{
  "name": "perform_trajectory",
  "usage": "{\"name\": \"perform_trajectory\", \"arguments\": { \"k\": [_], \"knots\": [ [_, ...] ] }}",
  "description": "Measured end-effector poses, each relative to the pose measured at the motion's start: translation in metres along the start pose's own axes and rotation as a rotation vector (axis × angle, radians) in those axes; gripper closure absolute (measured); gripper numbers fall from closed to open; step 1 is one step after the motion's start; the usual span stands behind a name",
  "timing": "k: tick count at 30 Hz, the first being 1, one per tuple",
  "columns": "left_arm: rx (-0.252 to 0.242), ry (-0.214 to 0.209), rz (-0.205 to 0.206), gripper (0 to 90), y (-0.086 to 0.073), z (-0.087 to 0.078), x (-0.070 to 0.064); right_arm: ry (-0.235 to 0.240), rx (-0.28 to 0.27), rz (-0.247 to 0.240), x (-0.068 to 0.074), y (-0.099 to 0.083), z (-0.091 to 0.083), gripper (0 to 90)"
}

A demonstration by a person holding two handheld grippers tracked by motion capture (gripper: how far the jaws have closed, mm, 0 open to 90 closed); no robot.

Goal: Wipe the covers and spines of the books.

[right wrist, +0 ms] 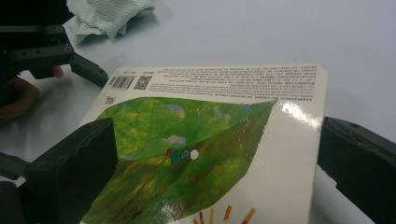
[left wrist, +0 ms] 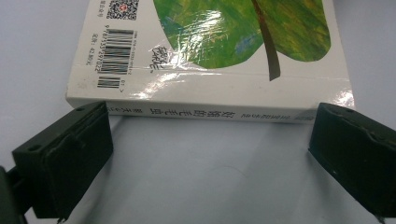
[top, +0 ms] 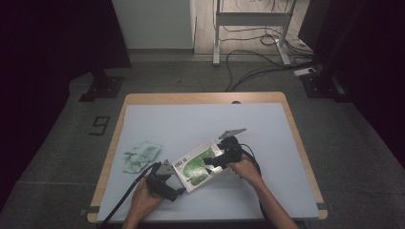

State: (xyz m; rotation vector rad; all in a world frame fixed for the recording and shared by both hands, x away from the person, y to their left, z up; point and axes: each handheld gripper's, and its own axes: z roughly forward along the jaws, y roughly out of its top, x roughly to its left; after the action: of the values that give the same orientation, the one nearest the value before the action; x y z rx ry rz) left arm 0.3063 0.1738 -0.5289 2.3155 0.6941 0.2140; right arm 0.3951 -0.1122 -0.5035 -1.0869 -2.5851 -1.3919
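Observation:
A picture book [top: 197, 165] with a green leaf on its glossy white cover lies flat on the pale mat. My left gripper [top: 180, 191] is open at the book's near corner. In the left gripper view the white spine [left wrist: 196, 112] with printed characters runs across just beyond the gripper [left wrist: 210, 135], nothing between the jaws. My right gripper [top: 211, 163] hovers open over the book's right side. In the right gripper view the cover [right wrist: 210, 116] lies under the gripper [right wrist: 215, 140], one jaw above the cover and the other past its edge.
A crumpled pale green cloth [top: 140, 156] lies left of the book, also at the top of the right gripper view [right wrist: 107, 14]. The mat [top: 191, 124] covers a wooden table with open room at the back and right. Cables and desk legs lie on the floor behind.

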Motion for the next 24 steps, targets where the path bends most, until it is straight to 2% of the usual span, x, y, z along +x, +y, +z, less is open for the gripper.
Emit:
{"name": "perform_trajectory", "arguments": {
  "k": [3, 5, 6, 8, 11, 14, 16, 24],
  "knots": [
    [0.001, 0.0, 0.001, 0.0, 0.0, 0.0, 0.0, 0.007, 0.004, 0.0, 0.002, -0.001, -0.003, 0.0],
    [0.0, 0.0, 0.001, 0.0, 0.0, 0.0, 0.0, 0.103, 0.027, 0.013, 0.003, -0.002, -0.003, 3.2],
    [0.0, 0.0, 0.001, 0.0, 0.0, 0.0, 0.0, 0.112, 0.04, 0.007, 0.006, -0.002, -0.002, 2.8],
    [0.001, 0.0, 0.001, 0.0, 0.0, 0.0, 0.0, 0.056, 0.063, -0.052, 0.013, -0.002, -0.001, 2.5],
    [0.0, 0.001, 0.001, 0.0, 0.0, 0.0, 0.0, 0.046, 0.094, -0.086, 0.014, -0.001, -0.002, 4.9],
    [0.0, 0.0, 0.002, 0.0, 0.0, 0.0, 0.0, 0.036, 0.123, -0.115, 0.009, -0.002, -0.006, 13.1],
    [0.0, 0.0, 0.001, 0.0, 0.0, 0.0, 0.0, 0.05, 0.143, -0.133, 0.007, -0.003, -0.008, 15.6],
    [0.001, 0.0, 0.0, 0.0, 0.0, 0.0, 0.0, 0.091, 0.172, -0.15, 0.001, -0.005, -0.018, 26.1]
  ]
}}
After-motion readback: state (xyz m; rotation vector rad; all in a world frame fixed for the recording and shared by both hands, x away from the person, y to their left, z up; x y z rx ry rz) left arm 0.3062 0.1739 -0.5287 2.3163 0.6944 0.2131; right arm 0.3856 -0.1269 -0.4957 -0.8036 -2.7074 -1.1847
